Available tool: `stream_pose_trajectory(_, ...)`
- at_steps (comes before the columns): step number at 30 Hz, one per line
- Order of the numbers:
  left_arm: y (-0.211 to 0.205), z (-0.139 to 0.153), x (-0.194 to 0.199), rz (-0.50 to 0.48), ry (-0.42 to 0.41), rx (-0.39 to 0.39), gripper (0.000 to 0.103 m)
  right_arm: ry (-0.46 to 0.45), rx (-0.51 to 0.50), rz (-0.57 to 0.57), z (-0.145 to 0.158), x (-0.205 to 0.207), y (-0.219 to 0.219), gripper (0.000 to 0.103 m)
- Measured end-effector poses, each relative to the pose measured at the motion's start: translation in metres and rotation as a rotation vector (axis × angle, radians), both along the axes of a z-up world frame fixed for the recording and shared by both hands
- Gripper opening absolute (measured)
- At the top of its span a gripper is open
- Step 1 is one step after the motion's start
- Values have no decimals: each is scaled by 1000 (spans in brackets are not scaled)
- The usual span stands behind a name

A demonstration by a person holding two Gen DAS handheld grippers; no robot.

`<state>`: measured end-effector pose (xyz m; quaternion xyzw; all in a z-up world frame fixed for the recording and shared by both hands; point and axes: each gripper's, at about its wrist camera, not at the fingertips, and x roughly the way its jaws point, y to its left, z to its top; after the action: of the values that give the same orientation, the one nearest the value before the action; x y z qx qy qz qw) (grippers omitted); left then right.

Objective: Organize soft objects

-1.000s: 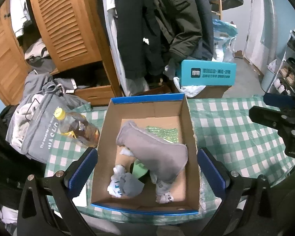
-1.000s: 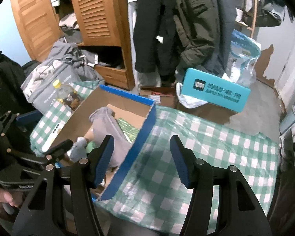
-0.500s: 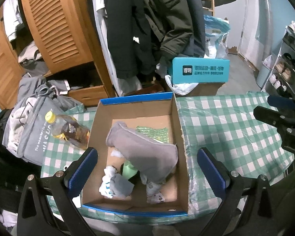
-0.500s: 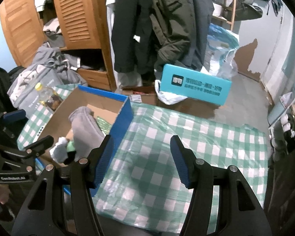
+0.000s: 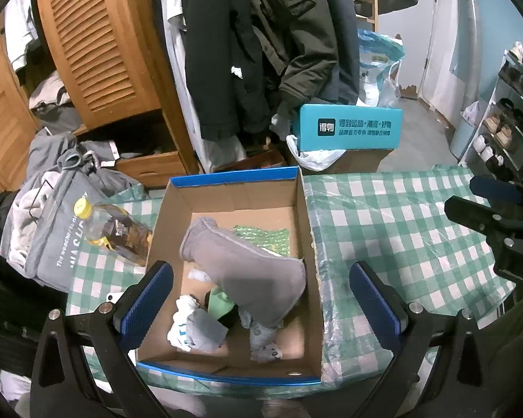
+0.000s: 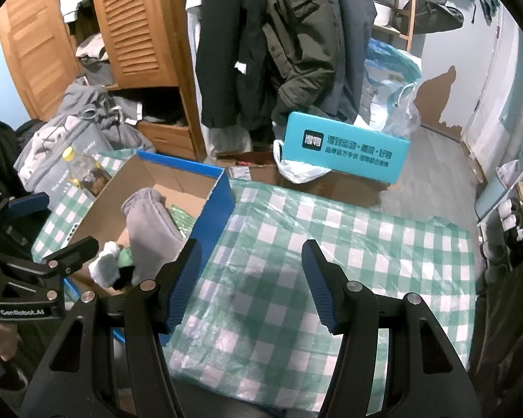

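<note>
- The soft things already lie in the cardboard box (image 5: pixel 307 230): a grey cloth (image 5: pixel 251 271) lies slantwise across the middle, with a pale sock (image 5: pixel 195 324), a green piece (image 5: pixel 219 304) and another small sock (image 5: pixel 263 339) tucked under its lower end.
- The checked tablecloth (image 6: pixel 331 261) to the right of the box shows no soft things on it. This fits either a box filled and finished or a box waiting to be emptied and sorted; I cannot tell which.
- The left tongs (image 5: pixel 261 299) stand wide open and hold nothing. In the left view they sit at the lower middle of the frame, with the box's near half and the grey cloth showing between the fingers, the cloth above centre.
- The right tongs (image 6: pixel 251 278) also stand wide open and empty, at the lower middle of the right view over bare tablecloth. The box (image 6: pixel 219 195) and grey cloth (image 6: pixel 150 230) lie to their left.
- For any grasp here, I judge it best to come straight down inside the box walls and pinch a thick fold, since loose cloth slips and drags its neighbours.
</note>
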<state>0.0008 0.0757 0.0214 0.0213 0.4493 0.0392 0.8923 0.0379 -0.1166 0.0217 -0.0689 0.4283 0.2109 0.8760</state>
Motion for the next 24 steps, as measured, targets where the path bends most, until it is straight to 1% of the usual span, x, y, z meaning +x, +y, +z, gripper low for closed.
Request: stream_pose_trajectory(24, 1, 2, -1, 2, -3, -3, 102, 2, -3, 1, 0, 0, 1, 58)
